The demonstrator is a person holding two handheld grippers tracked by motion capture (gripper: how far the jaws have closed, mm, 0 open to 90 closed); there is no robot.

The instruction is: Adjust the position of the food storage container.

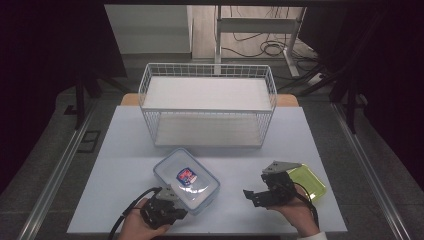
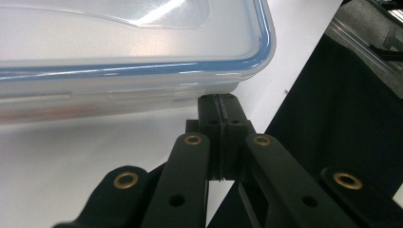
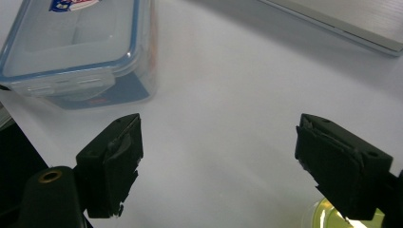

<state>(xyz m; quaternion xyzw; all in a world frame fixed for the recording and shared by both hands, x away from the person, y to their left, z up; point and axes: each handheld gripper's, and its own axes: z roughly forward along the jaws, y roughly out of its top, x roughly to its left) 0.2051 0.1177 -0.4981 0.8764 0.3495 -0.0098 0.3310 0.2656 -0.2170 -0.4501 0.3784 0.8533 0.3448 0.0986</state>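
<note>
black, matte jaws of the left gripper (image 2: 222, 102) rise closest to the lens in the left gripper view, pressed flat together with nothing between them, brass rivets dotting their linkage bars. their tips sit just under the near edge of the clear rectangular plastic food container with a blue-rimmed snap lid (image 2: 133, 52), right at its rounded corner; whether they touch it cannot be told. in the high view that container (image 1: 186, 179) lies at an angle on the pale, smooth white table (image 1: 125, 150), near the front edge, a small red and blue label on its glossy lid. the person's left hand (image 1: 137, 225) comes in from the bottom, holding the gripper low and aimed at the container's near end.

the right gripper (image 3: 218, 156) stands wide open, its two pads, worn and ragged, spread over bare table and holding nothing. the right hand (image 1: 297, 215) holds it right of the container and well apart from it, just beside a shiny lime-green shallow plastic tray (image 1: 310, 181). behind both stands a white two-tier wire mesh rack (image 1: 207, 105).
</note>
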